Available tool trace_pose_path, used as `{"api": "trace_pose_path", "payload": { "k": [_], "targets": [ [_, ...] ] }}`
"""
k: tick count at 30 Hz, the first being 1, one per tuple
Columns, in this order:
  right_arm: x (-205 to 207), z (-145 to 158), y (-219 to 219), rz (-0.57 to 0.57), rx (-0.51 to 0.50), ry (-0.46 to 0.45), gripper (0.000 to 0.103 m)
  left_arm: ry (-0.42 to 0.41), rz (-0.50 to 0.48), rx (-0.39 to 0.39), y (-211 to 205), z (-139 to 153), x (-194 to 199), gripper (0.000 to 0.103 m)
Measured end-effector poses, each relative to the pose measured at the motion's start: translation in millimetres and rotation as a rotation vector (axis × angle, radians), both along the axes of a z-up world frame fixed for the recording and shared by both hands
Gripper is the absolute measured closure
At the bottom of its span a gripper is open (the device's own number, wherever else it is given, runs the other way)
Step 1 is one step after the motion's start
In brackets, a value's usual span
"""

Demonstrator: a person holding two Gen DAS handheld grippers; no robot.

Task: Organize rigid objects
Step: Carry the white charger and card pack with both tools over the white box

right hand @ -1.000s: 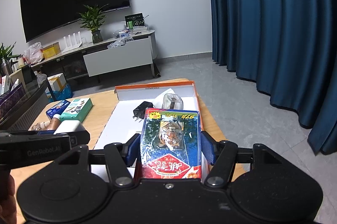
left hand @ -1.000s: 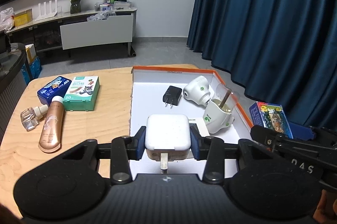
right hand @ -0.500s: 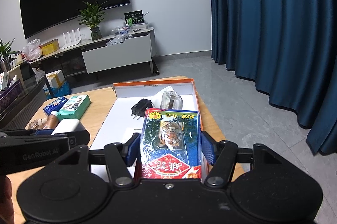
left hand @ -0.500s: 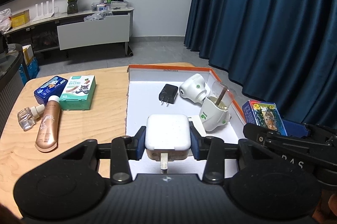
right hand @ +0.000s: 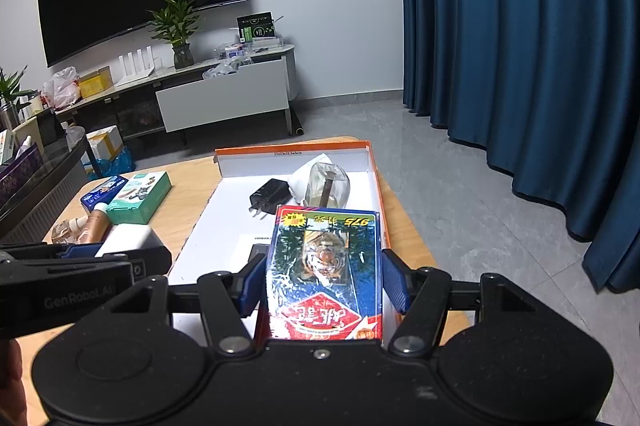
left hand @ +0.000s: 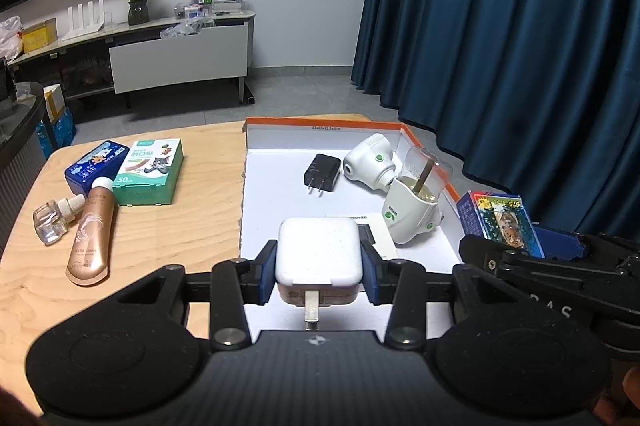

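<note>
White charger (left hand: 319, 255) sits pinched in the left hand-held gripper (left hand: 319, 272) above the orange-rimmed box (left hand: 400, 125); the right hand-held gripper (right hand: 323, 280) clamps the tiger-print box (right hand: 325, 270) alongside, both seemingly bound for that box on the desk (left hand: 168, 226).

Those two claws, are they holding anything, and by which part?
Left claw grips the white charger by its two sides. Right claw grips the blue tiger box by its long edges.
</note>
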State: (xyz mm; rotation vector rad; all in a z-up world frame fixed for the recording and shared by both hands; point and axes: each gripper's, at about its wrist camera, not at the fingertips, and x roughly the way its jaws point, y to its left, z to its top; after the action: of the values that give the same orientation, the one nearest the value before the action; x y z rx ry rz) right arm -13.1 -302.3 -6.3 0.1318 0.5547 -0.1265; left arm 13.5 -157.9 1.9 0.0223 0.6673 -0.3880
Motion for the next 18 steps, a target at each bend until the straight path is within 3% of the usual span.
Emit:
{"api": "trace_pose_path", "payload": {
  "k": [18],
  "targets": [
    [0.3,1.5,0.1,0.002,0.001,0.001,0.03,-0.003,-0.006,-0.006,-1.4,1.0,-1.2,0.061]
  ]
}}
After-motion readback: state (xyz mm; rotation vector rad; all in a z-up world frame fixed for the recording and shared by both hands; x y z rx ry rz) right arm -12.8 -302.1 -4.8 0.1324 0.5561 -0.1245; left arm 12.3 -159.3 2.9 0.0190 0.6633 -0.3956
